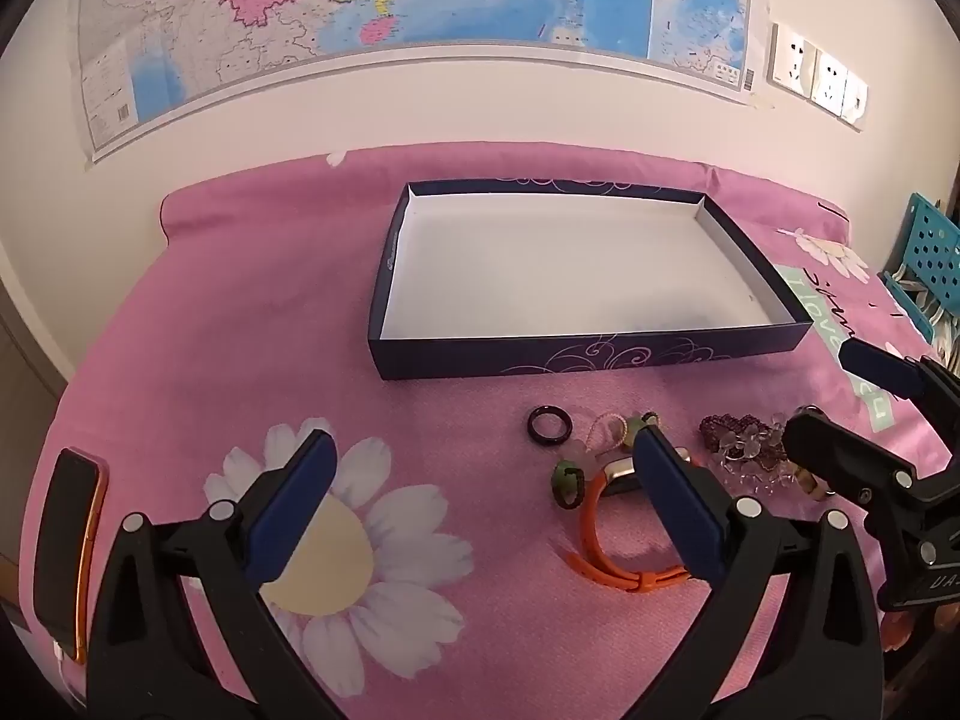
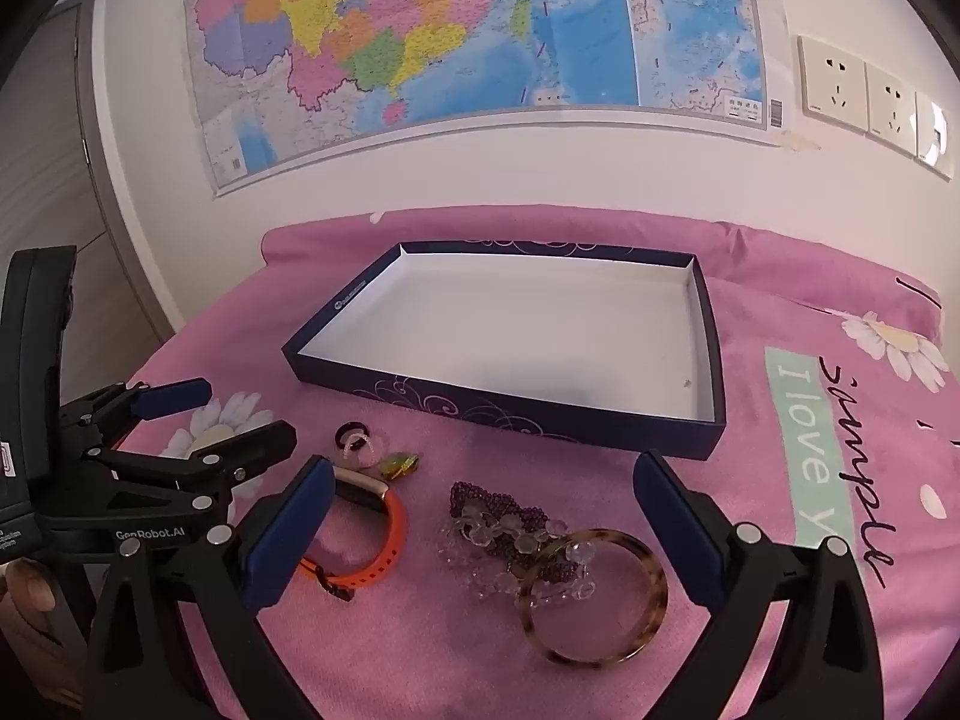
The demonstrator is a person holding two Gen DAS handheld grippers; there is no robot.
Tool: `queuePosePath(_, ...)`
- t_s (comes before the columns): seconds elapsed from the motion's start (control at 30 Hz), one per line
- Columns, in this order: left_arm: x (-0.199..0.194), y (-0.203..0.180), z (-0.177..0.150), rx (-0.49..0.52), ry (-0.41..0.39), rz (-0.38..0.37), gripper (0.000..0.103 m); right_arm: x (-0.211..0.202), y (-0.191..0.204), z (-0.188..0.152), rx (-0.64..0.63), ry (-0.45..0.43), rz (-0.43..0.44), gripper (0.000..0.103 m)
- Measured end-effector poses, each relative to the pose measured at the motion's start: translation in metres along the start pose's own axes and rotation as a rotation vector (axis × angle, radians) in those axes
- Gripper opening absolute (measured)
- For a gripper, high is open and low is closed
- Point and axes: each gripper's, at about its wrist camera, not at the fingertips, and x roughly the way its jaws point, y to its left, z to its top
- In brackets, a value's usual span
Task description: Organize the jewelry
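Right wrist view: round tortoiseshell plastic bangle [image 2: 594, 594] lies on pink flowered cloth [image 2: 468, 660] between the right gripper [image 2: 483, 525]'s wide-apart fingers, nearer than left gripper [image 2: 231, 414], also spread, empty; shallow navy cardboard tray [image 2: 714, 360] beyond

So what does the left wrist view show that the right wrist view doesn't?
Only the left wrist view: a phone at the cloth's left edge and a teal rack far right. Only the right wrist view: the whole tortoiseshell bangle and a door at left. Both: the empty box, orange watch, dark ring, bead bracelets, map, and both grippers, left and right, open.
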Motion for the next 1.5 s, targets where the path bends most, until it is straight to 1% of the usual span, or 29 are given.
queuePosePath(0.83, 0.0004, 0.0009, 0.0029, 0.007, 0.007, -0.003, 0.097, 0.0008, -0.0018, -0.0014, 0.006, 0.002, 0.005, 0.096)
queuePosePath(1.5, 0.0031, -0.0056, -0.003, 0.01, 0.01, -0.005, 0.097, 0.0027, -0.0048, -0.0045, 0.019, 0.013, 0.009, 0.096)
